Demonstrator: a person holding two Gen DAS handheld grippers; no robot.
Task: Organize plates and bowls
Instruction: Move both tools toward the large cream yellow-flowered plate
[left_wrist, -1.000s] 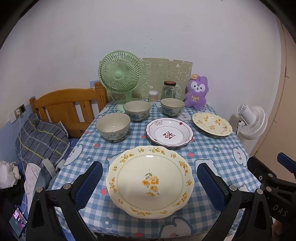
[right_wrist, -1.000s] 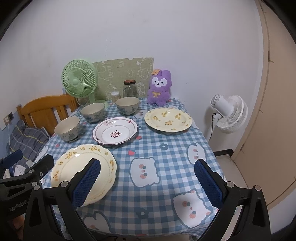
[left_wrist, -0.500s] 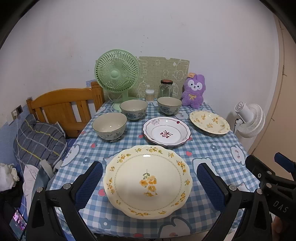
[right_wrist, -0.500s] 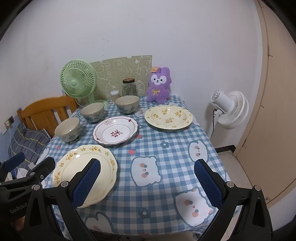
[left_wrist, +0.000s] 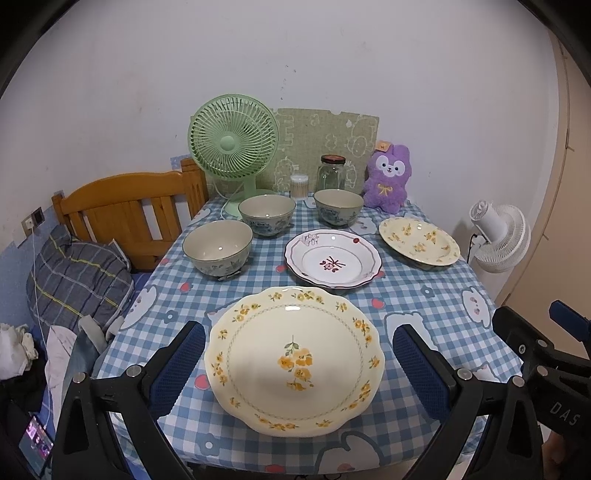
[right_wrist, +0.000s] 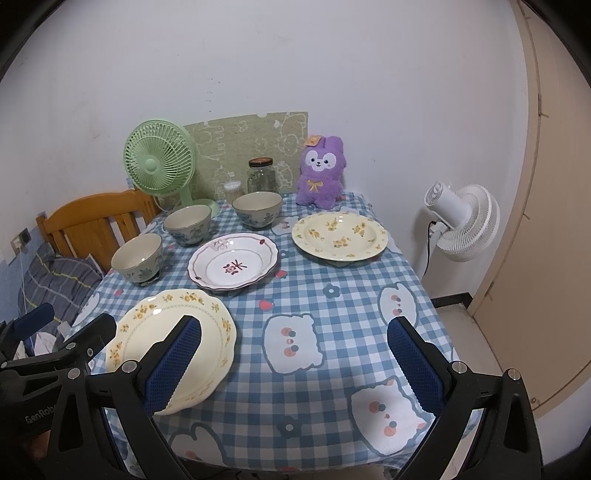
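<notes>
Ceramic plates and bowls sit unstacked, so we hover both tongs, left tongs (left_wrist: 298, 360) and right tongs (right_wrist: 293, 360), spread wide (empty), left framing the near plate (left_wrist: 293, 360).

We note even, soft indoor light from overhead, fairly bright. Small white highlights sit on the near yellow plate (left_wrist: 294, 363), toward its far rim, and inside the bowl (left_wrist: 218, 248) beyond its left side. A faint grey shadow crosses the plate's near half. Focus is sharp throughout. Fisheye bending curves the door frame (right_wrist: 532, 192) far right of the plate; corners go black.
</notes>
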